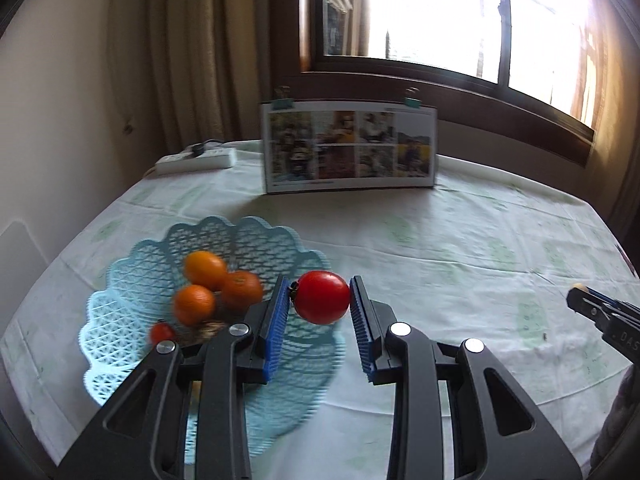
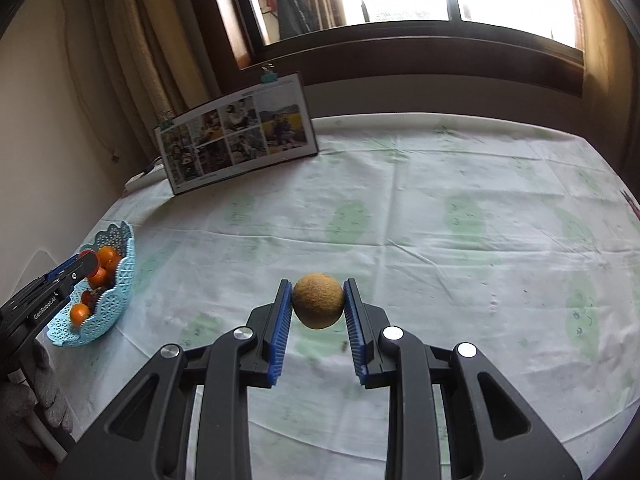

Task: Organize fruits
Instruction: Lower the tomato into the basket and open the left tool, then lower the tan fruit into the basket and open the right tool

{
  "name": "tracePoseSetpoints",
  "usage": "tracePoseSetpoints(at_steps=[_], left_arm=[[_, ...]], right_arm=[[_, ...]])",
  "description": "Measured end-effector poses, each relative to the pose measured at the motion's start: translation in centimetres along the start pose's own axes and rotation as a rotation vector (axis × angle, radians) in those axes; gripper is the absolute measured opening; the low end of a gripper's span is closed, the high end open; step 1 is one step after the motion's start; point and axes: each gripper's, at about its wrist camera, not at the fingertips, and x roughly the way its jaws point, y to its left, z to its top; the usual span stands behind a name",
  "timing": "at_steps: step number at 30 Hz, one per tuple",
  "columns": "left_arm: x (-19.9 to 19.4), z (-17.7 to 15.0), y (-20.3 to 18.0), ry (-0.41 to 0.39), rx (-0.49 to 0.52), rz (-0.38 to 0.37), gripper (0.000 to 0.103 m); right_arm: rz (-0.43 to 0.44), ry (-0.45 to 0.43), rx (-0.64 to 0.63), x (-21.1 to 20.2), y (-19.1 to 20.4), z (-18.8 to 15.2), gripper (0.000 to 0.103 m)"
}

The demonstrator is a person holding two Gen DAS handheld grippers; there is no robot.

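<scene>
I have the left gripper (image 1: 320, 300) clamped on a glossy red tomato (image 1: 322, 298), which sits between the tips of the blue ribbed pads (image 1: 276, 320), pinched across its middle with its dark stem end against the left pad. I hold it above the near right edge of the pale blue lattice plastic basket (image 1: 132, 344), which I judge to be the collecting place, since three round orange citrus fruits (image 1: 216, 286) and a small red fruit (image 1: 162, 333) already lie inside it; carrying the tomato over the rim makes sense for a drop among them. The right gripper (image 2: 318, 306) is closed on a brown fuzzy round fruit (image 2: 318, 306), probably a kiwi, though the view is too soft to be sure. That fruit also rides right at the fingertips, gripped on its two sides, hanging clear of the white cloth with faint green patches (image 2: 440, 240), well to the right of the basket. I judge it waits there so the two grippers do not crowd the basket together. A standing board of photographs (image 1: 348, 146) lies beyond the basket, toward the window, and out of my way. The tomato's skin looks smooth, so I would release it low over the basket.
</scene>
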Motion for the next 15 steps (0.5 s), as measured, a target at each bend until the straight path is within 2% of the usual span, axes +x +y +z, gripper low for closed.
tracePoseSetpoints(at_steps=[9, 11, 13, 15], left_arm=[[-0.3, -0.3, 5.9, -0.005, -0.070, 0.091, 0.033], [-0.6, -0.4, 7.0, -0.006, -0.086, 0.105, 0.038], [-0.9, -0.5, 8.1, -0.016, -0.105, 0.122, 0.051], [-1.2, -0.7, 9.0, -0.025, -0.116, 0.140, 0.055]], right_arm=[[0.062, 0.008, -0.064, 0.6, 4.7, 0.8, 0.027], [0.072, 0.008, -0.080, 0.6, 5.8, 1.0, 0.027], [0.088, 0.008, -0.101, 0.8, 6.9, 1.2, 0.027], [0.108, 0.007, -0.125, 0.9, 8.2, 1.4, 0.027]])
